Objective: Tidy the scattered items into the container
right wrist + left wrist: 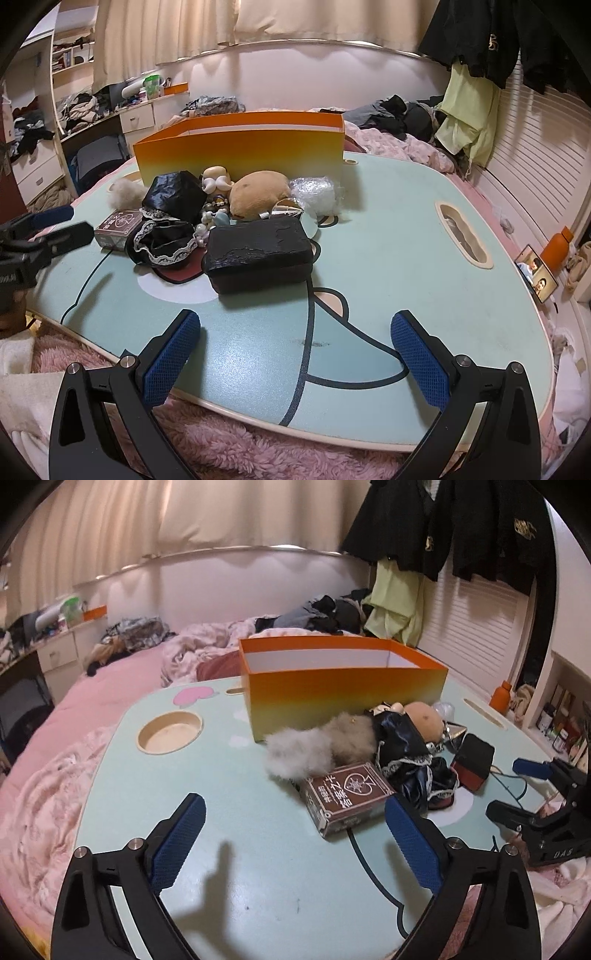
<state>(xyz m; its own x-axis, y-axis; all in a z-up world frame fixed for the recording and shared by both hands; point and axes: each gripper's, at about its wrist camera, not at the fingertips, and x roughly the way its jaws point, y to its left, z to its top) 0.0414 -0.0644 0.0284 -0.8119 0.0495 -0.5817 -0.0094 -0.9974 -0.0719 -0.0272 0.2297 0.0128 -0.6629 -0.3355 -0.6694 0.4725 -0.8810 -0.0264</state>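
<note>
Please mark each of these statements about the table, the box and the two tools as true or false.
1. The orange box stands on the table. True.
2. The left tool grips the brown card pack. False: its pads are open and empty.
3. The black case already lies in the box. False: it rests on the table.
4. The right tool is open and holds nothing. True.

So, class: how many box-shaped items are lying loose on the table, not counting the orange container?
2. The brown card box lies at the pile's left end beside the grey fluff; the black case lies at its right front. Others may be hidden under the pile.
</note>
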